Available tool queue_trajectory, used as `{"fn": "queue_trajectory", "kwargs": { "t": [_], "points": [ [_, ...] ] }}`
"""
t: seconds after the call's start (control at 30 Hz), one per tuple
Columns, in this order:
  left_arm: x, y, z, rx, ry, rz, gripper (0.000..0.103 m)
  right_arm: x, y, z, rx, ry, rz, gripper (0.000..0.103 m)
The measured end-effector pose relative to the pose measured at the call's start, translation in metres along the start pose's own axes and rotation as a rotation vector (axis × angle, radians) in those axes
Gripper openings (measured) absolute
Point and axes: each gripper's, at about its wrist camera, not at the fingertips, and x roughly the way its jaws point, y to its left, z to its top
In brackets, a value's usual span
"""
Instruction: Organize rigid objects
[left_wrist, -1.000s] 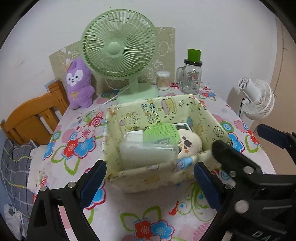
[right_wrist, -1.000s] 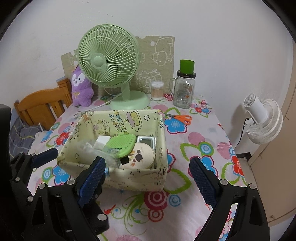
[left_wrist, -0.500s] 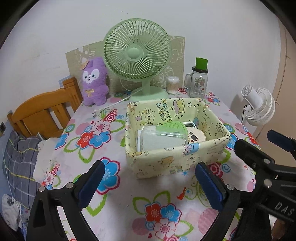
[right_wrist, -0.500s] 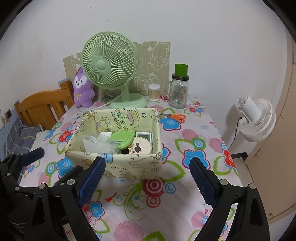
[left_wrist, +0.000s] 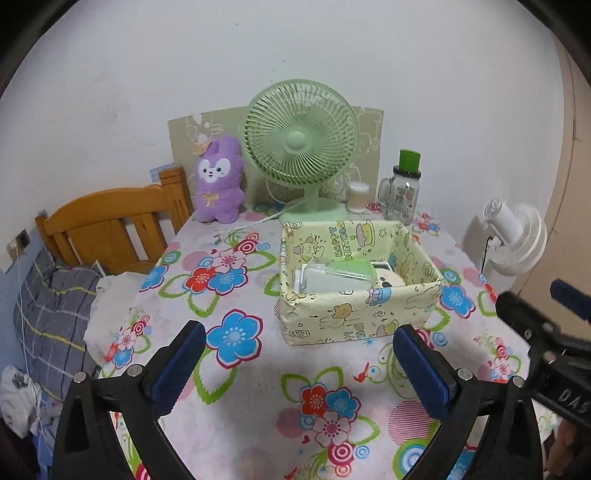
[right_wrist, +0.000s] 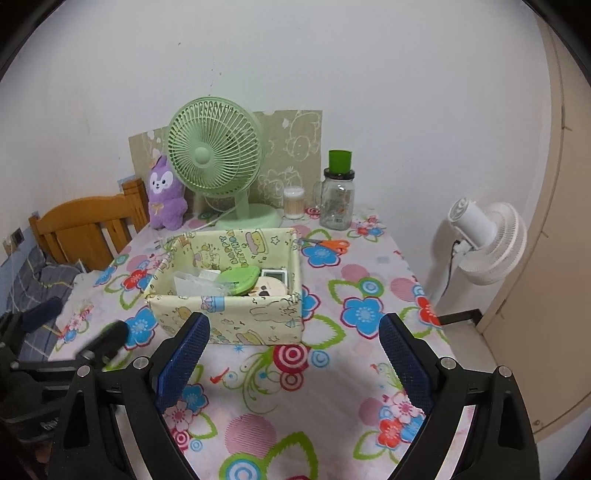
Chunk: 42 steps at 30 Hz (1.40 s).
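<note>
Floral table (right_wrist: 332, 373) carries one storage box (right_wrist: 236, 317), two spread, empty grippers: left gripper (left_wrist: 299, 362), right gripper (right_wrist: 295, 350).

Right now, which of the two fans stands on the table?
The green fan, whose base rests on the flowered table behind the box. The white fan stands beyond the table's right edge.

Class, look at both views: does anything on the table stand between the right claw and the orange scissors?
Yes. The yellow box sits directly ahead of the right claw, and the scissors lie beyond the box's far right corner. A path along the box's right side crosses only bare tablecloth. The left claw is off to the side.
</note>
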Motion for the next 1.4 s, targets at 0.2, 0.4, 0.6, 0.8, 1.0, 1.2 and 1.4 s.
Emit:
{"fn": "queue_trajectory", "kwargs": {
  "t": [0.2, 0.4, 0.6, 0.8, 1.0, 1.2, 1.4],
  "points": [
    [-0.024, 0.002, -0.003, -0.008, -0.032, -0.012, 0.103, -0.026, -0.004, -0.005, 0.021, -0.032, 0.019, 0.095],
    [-0.042, -0.001, -0.006, -0.002, -0.061, 0.009, 0.103, -0.049, -0.006, -0.007, 0.013, -0.067, 0.013, 0.097],
    [-0.061, -0.003, -0.007, -0.004, -0.091, 0.009, 0.103, -0.062, -0.011, -0.007, 0.024, -0.085, 0.015, 0.098],
    [-0.075, -0.002, -0.007, -0.019, -0.111, 0.016, 0.103, -0.073, -0.014, -0.007, 0.019, -0.099, 0.028, 0.099],
    [-0.078, -0.004, -0.008, -0.016, -0.112, 0.023, 0.103, -0.078, -0.015, -0.008, 0.023, -0.106, 0.036, 0.099],
    [-0.078, -0.008, -0.009, -0.005, -0.115, 0.025, 0.103, -0.079, -0.017, -0.009, 0.029, -0.106, 0.024, 0.099],
    [-0.083, -0.006, -0.009, -0.012, -0.136, 0.005, 0.103, -0.078, -0.017, -0.009, 0.034, -0.103, 0.014, 0.099]
  ]
}}
